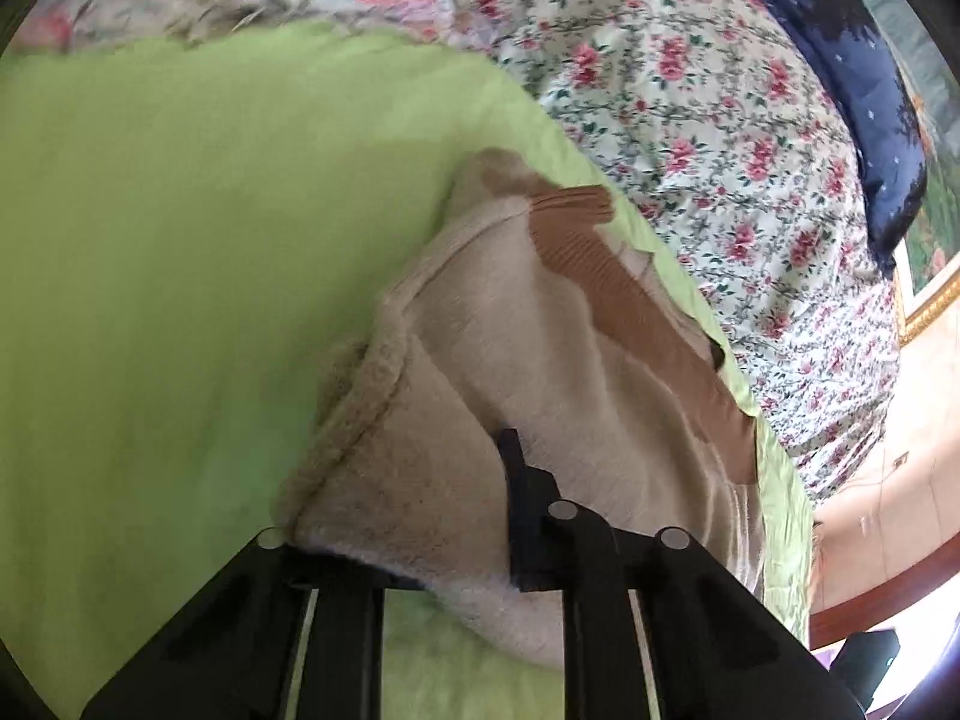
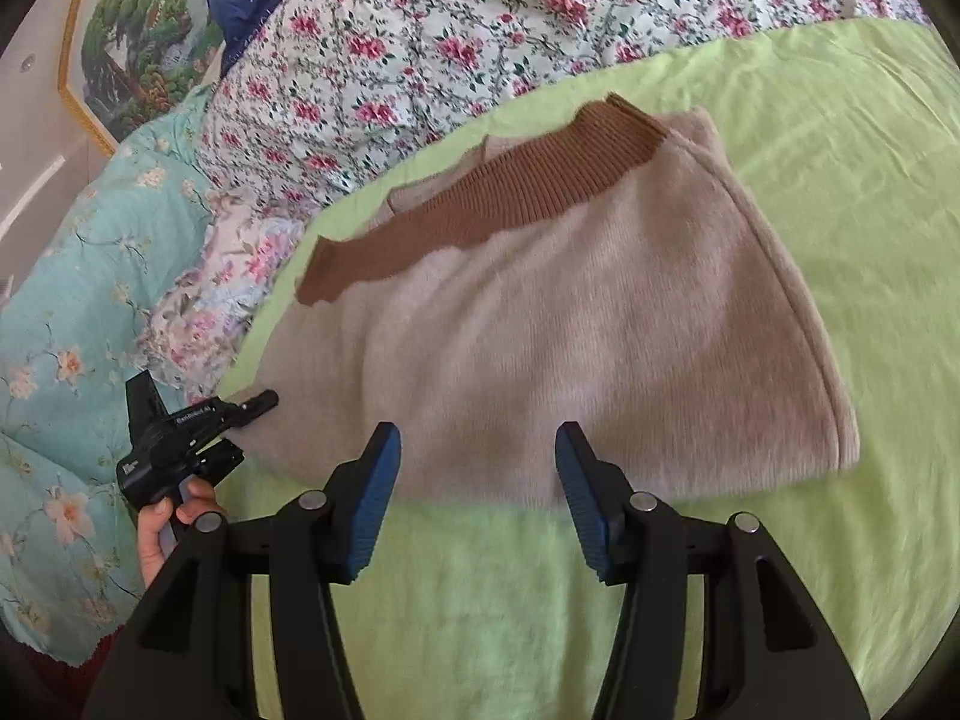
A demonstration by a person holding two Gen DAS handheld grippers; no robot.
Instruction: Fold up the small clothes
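Observation:
A beige fuzzy sweater (image 2: pixel 570 324) with a brown ribbed band (image 2: pixel 480 198) lies folded on a light green sheet (image 2: pixel 840 150). My right gripper (image 2: pixel 477 492) is open and empty, its blue pads just above the sweater's near edge. My left gripper (image 2: pixel 264 402) shows in the right wrist view at the sweater's left edge, held by a hand. In the left wrist view the sweater (image 1: pixel 510 372) drapes between the fingers; the right finger (image 1: pixel 522 498) lies on top of the cloth, the left finger is hidden under it. The grip itself is hidden.
A floral quilt (image 2: pixel 450 30) lies behind the green sheet. A turquoise floral blanket (image 2: pixel 72 330) is on the left. A dark blue pillow (image 1: pixel 864 90) and a framed painting (image 2: pixel 132 42) stand at the far side.

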